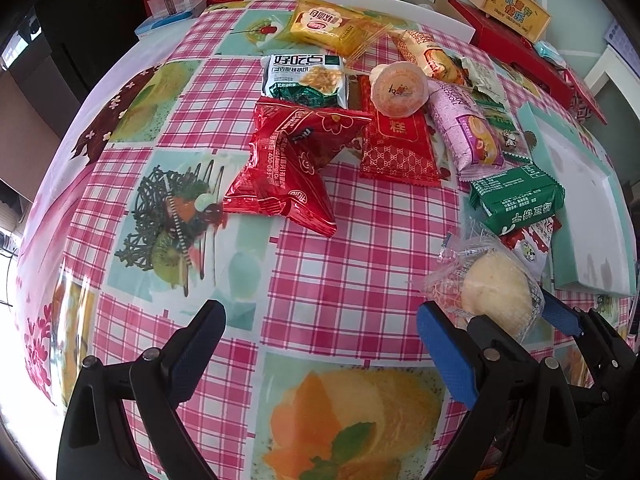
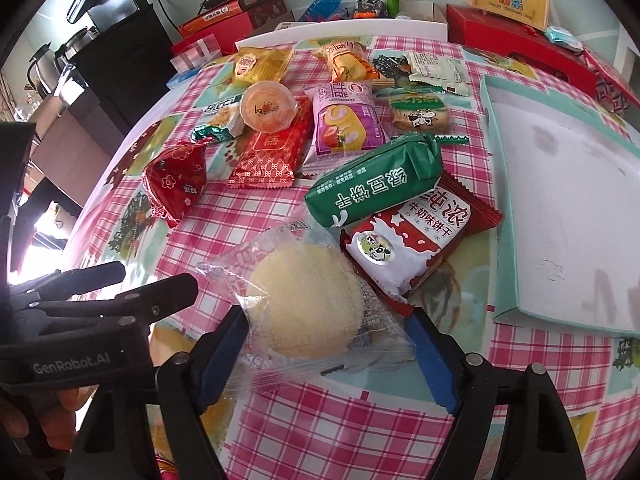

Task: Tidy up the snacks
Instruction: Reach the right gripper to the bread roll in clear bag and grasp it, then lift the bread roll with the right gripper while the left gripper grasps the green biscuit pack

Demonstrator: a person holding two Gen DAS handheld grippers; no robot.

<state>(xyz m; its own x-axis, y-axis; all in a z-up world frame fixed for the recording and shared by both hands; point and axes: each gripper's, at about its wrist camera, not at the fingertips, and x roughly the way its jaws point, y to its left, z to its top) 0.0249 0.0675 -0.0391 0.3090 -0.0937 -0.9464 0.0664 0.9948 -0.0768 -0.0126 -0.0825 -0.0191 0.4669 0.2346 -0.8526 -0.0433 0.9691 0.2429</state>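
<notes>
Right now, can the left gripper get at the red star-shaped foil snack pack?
Probably yes. The left gripper is open and empty, over bare checked tablecloth, and the red star-shaped foil snack pack lies straight ahead with nothing between. The right gripper straddles the clear-wrapped round pale cake off to the side.

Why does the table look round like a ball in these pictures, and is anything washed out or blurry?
In both wrist views the fisheye lens bulges the checked tablecloth and leaves black corners. In the left wrist view, daylight whitens the lower left edge, and the snacks are sharp. In the right wrist view, the clear wrapper of the round cake glints between the right gripper fingers, and the teal box looks pale and smudged.
</notes>
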